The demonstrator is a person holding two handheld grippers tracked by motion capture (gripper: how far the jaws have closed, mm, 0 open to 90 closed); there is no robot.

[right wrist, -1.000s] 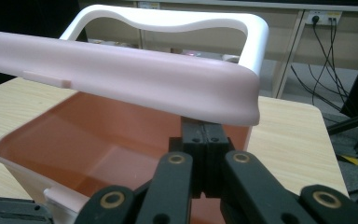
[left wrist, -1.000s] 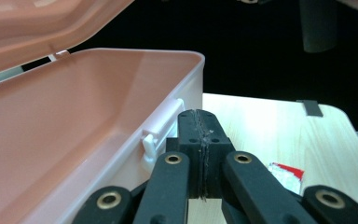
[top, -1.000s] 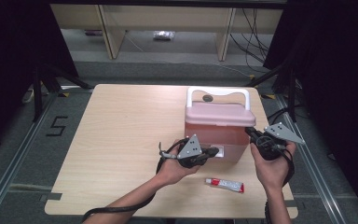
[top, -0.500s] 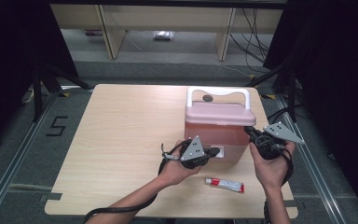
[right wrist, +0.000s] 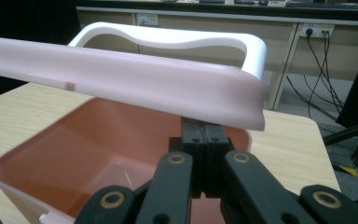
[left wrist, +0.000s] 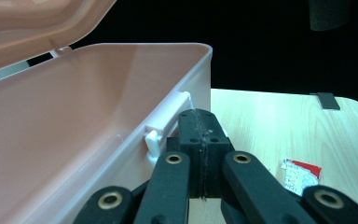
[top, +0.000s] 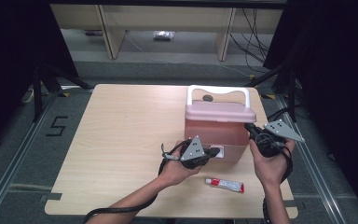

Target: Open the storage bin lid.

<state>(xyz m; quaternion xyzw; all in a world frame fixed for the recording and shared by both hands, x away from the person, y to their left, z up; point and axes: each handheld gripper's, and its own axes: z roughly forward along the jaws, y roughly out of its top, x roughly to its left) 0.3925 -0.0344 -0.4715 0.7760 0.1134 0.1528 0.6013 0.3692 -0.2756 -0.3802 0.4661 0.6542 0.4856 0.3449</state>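
Tube (top: 224, 185) near table edge, long axis left-right, between your hands, nearer your left gripper (top: 213, 151). Both grippers' jaws closed, empty; right gripper (top: 250, 128) props lid (top: 220, 111) of box (top: 216, 135).

Print on the small tube (top: 224, 185) too small to read, box lid (left wrist: 42, 23) cut off at the frame's top.

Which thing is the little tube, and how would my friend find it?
Find the wooden table, then the pink box with the white handle. The tube lies flat in front of it, near the table's front edge: small and white with a red end.
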